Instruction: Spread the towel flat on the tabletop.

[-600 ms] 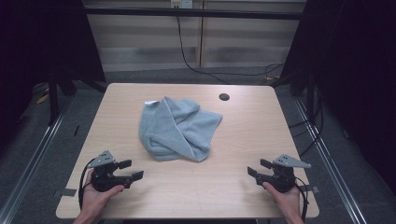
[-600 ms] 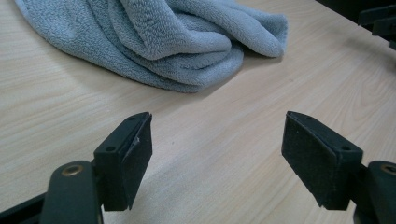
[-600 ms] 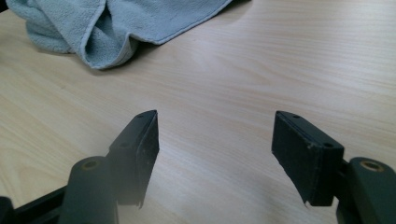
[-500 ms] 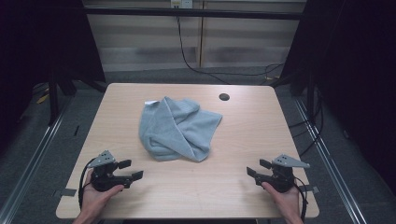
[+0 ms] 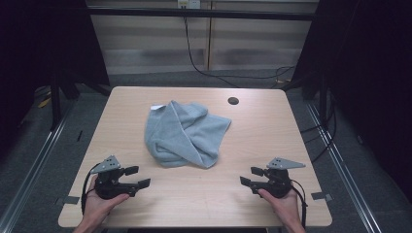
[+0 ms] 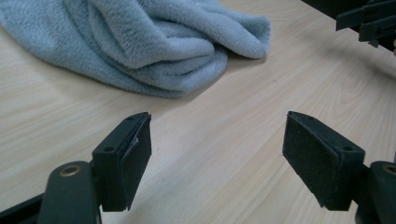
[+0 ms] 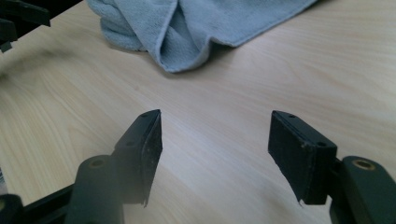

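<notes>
A crumpled light blue-grey towel [image 5: 184, 133] lies in a loose heap at the middle of the wooden table [image 5: 252, 126]. My left gripper [image 5: 137, 176] rests near the table's front left, held in a hand, jaws open and empty, pointing right toward the centre. At the front right my right gripper [image 5: 251, 175] sits open and empty, pointing left. In the left gripper view the towel [image 6: 154, 42] lies beyond the open jaws [image 6: 217, 154], apart from them. The right gripper view has the towel [image 7: 187, 28] ahead of its open jaws [image 7: 215, 154], with bare wood between.
A small dark round hole [image 5: 233, 101] sits near the table's far edge, right of centre. Black cables [image 5: 209, 58] hang behind the table. Dark frame posts [image 5: 56, 97] stand at the left and right. Bare wood lies between both grippers.
</notes>
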`<state>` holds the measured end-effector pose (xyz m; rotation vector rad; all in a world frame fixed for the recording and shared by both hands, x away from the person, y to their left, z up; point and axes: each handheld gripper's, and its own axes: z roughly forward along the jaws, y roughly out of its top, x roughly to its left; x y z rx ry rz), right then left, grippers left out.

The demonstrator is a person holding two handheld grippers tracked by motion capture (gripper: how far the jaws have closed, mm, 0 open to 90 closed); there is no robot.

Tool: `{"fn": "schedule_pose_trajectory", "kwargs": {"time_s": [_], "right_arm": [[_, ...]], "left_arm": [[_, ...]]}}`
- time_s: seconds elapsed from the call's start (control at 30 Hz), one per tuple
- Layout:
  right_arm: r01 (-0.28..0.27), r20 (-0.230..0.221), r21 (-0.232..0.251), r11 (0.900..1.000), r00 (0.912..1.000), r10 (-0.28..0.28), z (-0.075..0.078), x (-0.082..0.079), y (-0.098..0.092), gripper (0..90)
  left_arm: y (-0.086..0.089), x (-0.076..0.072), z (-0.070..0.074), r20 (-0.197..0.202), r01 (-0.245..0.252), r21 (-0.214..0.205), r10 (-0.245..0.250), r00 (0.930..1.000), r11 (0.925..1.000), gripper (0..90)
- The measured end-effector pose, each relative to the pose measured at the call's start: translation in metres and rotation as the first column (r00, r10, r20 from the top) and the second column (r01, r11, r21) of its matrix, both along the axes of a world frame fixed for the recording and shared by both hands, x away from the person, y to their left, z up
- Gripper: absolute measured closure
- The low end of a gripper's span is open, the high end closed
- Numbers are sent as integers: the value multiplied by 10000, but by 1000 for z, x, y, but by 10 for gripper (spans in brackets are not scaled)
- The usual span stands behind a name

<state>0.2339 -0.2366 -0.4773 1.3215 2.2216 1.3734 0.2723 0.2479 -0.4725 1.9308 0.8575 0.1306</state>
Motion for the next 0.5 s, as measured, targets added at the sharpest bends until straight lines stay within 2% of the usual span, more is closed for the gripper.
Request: {"fn": "schedule_pose_trajectory", "kwargs": {"time_s": [0.07, 0.13, 0.23, 0.3, 0.33, 0.37, 0.43, 0.5], "right_arm": [[-223, 62, -3, 9998, 9997, 223, 1, 7, 6, 379], [-392, 82, 6, 9992, 9992, 392, 2, 16, 12, 409], [-659, 109, -3, 9978, 9978, 659, 3, 34, 21, 419], [-833, 324, 3, 9965, 9960, 832, 6, 44, 28, 427], [-833, 324, 3, 9965, 9960, 832, 6, 44, 28, 427], [-1085, 448, 99, 9940, 9931, 1080, 11, 56, 38, 428], [-1180, 537, 114, 9929, 9916, 1173, 14, 65, 44, 429], [-1324, 533, 169, 9911, 9899, 1313, 14, 76, 51, 434]], "left_arm": [[-7, 4, 5, 206, -51, 201, 47, 9998, 9998, 271], [-13, 12, 11, 298, -179, 29, 178, 9994, 9998, 269], [-22, 29, 21, 526, -378, 60, 374, 9979, 9993, 301], [-27, 43, 27, 469, -228, 89, 224, 9987, 9997, 310], [-27, 43, 27, 469, -228, 89, 224, 9987, 9997, 311], [-32, 56, 29, 491, -243, 166, 234, 9985, 9996, 319], [-34, 67, 29, 600, -437, 250, 422, 9973, 9987, 317], [-33, 78, 27, 399, -530, 137, 524, 9978, 9985, 306]]}}
